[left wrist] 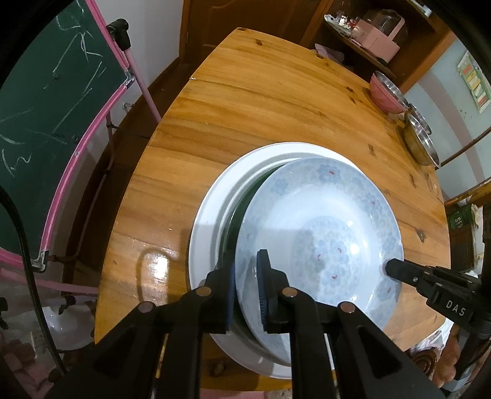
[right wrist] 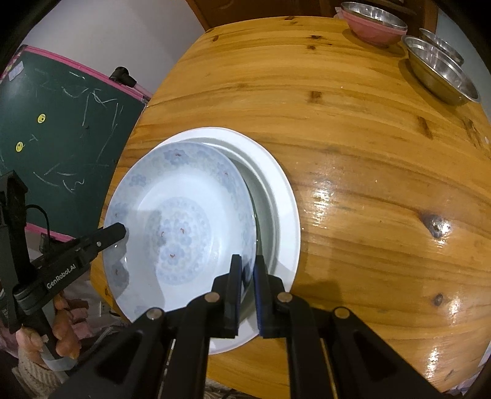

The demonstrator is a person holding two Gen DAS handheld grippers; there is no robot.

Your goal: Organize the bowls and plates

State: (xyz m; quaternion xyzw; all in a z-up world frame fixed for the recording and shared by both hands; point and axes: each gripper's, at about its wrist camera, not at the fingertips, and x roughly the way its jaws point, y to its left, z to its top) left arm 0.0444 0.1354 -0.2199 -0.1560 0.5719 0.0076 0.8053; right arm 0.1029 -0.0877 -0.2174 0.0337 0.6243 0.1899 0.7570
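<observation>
Got my left gripper (left wrist: 247, 284) and right gripper (right wrist: 247, 280) both clamped on opposite near rims of the blue floral plate (left wrist: 322, 227), which I'm holding tilted over the big white plate (left wrist: 211, 196) at the table's (left wrist: 260, 101) near edge, I'd guess two grips keep it level for stacking. Writing: "DAS" on the right tool, "GenRobot.AI" on the left. Far right sit a pink bowl (right wrist: 373, 23) and steel bowls (right wrist: 440, 69), probably waiting their turn.
</observation>
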